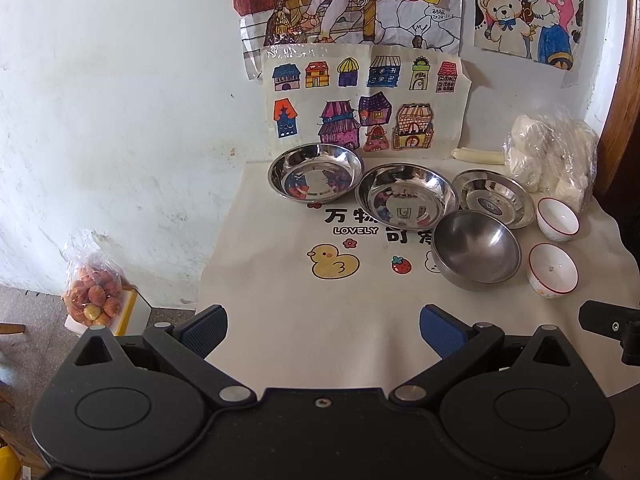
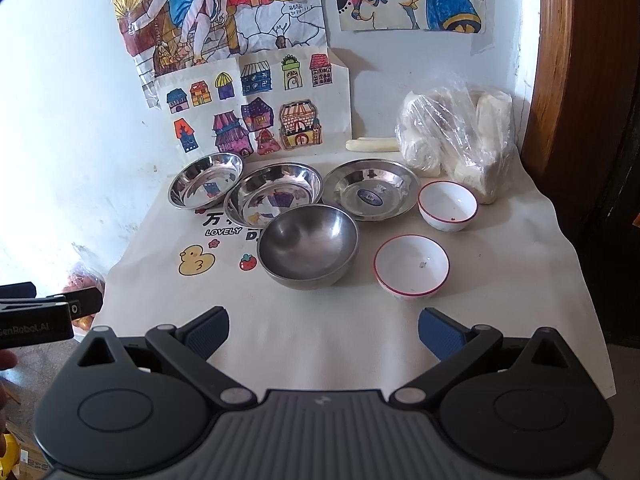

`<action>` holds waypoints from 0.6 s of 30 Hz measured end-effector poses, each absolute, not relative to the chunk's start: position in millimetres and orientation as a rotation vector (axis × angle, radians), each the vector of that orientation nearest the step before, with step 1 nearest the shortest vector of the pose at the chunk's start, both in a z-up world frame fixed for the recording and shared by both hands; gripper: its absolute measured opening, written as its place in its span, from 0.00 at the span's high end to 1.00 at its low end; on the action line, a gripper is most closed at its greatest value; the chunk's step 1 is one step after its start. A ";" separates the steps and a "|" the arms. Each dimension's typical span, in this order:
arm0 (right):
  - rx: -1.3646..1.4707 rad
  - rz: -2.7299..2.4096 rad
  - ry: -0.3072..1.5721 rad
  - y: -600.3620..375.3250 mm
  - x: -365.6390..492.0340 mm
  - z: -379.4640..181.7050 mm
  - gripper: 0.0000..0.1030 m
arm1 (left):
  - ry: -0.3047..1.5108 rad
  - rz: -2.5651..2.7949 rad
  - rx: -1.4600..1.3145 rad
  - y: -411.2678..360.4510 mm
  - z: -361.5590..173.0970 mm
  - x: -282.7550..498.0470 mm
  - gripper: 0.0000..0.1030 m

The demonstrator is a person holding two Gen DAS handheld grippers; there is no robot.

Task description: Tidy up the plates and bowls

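White wall, cream cloth-covered table (image 2: 520, 280) | steel plates (image 2: 276, 194) in back row, steel bowl (image 2: 307, 245) and two ceramic bowls (image 2: 411, 266) nearer | steel likely light, slippery; ceramic fragile; pinch rims | left gripper (image 1: 322, 334) wide, empty | right gripper (image 2: 323, 334) wide, empty

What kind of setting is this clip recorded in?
Most likely a family home, at a small table against a whitewashed wall. Children's drawings are taped up, a duck-print tablecloth covers the table, and steel plates sit beside a bagged food bundle.
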State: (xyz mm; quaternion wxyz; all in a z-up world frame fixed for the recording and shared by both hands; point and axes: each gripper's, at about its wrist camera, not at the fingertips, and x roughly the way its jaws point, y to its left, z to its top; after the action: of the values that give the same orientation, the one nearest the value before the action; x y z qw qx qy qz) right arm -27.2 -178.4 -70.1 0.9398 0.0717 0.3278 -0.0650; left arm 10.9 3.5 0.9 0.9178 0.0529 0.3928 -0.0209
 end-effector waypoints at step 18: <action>0.151 -0.136 0.673 -177.6 -21.7 -71.8 0.00 | 0.812 -0.047 0.112 2.4 -1.0 15.9 0.01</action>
State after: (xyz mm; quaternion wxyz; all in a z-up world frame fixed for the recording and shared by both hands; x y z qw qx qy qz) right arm -21.7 -177.6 -71.8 0.9388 0.0738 0.3298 -0.0666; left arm 15.9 2.4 -1.0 0.9169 0.0544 0.3946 -0.0226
